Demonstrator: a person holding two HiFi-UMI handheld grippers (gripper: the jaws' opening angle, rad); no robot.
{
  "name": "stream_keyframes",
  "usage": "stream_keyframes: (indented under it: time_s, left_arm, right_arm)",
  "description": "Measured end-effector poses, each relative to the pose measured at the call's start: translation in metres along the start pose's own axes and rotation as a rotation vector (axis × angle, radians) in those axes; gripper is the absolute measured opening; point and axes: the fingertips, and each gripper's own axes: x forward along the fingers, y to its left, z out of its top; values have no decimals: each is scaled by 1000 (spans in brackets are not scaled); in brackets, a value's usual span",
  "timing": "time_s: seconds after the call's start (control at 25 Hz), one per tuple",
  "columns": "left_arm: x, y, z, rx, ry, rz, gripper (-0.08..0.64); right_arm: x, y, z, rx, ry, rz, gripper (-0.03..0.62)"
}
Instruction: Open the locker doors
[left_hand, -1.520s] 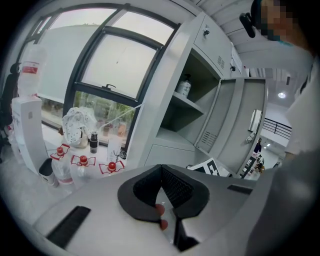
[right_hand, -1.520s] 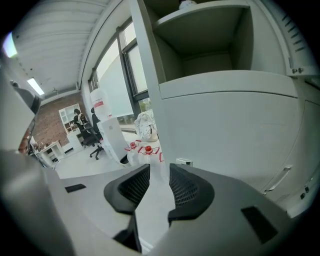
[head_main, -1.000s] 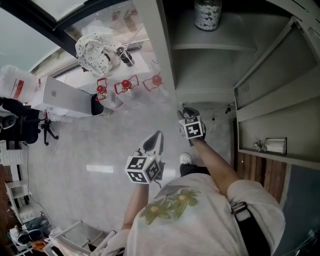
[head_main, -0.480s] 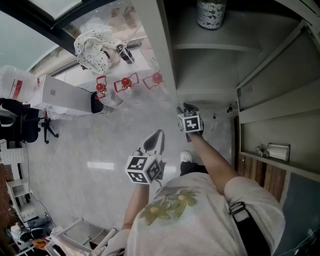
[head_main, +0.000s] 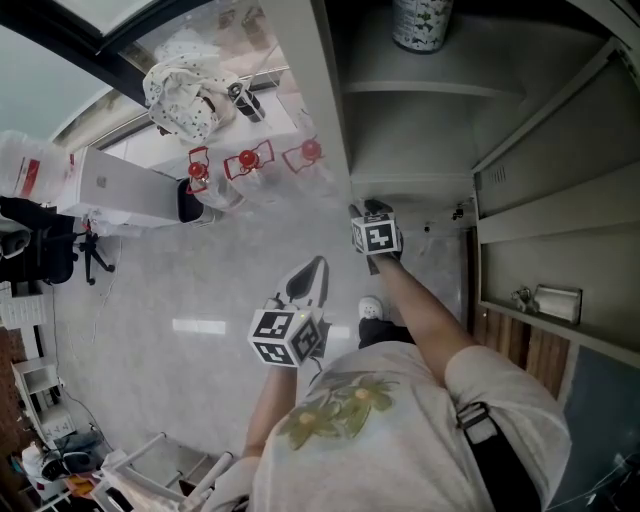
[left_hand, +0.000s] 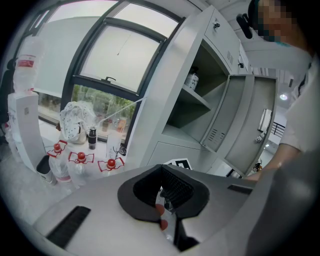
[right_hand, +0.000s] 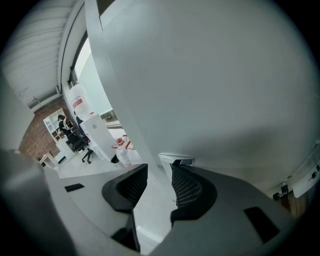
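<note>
The grey locker stands at the right of the head view. Its upper door (head_main: 545, 165) hangs open, and a patterned jar (head_main: 420, 22) sits on a shelf inside. My right gripper (head_main: 360, 214) is down at the closed lower door (right_hand: 210, 85), at its left edge. In the right gripper view its jaws (right_hand: 159, 170) stand open, and the door's metal handle (right_hand: 176, 161) sits at the tip of the right pad (right_hand: 186, 187). My left gripper (head_main: 316, 268) hangs over the floor, shut and empty, with its tips (left_hand: 161, 169) together.
Three red-capped water bottles (head_main: 245, 160) stand on the floor beside a white box (head_main: 120, 190) and a dotted cloth bag (head_main: 185, 95). A black office chair (head_main: 40, 250) is at the far left. Another open door (head_main: 550, 295) juts out at the right. My shoe (head_main: 370, 312) is near the locker.
My right gripper has crept a little closer to the lower locker door. The left gripper has stayed put.
</note>
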Motion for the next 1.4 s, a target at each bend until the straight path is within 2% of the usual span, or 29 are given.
stream_keyframes:
  time_s: [0.56,1.4]
  left_arm:
    - [-9,-3,-6,-9,-13,8,31]
    - [-36,-21,-32,-20,-21,45,31]
  right_arm:
    - [-11,7,-13,8,15,-23,143]
    - [-34,14,-43,-40,40,13,143]
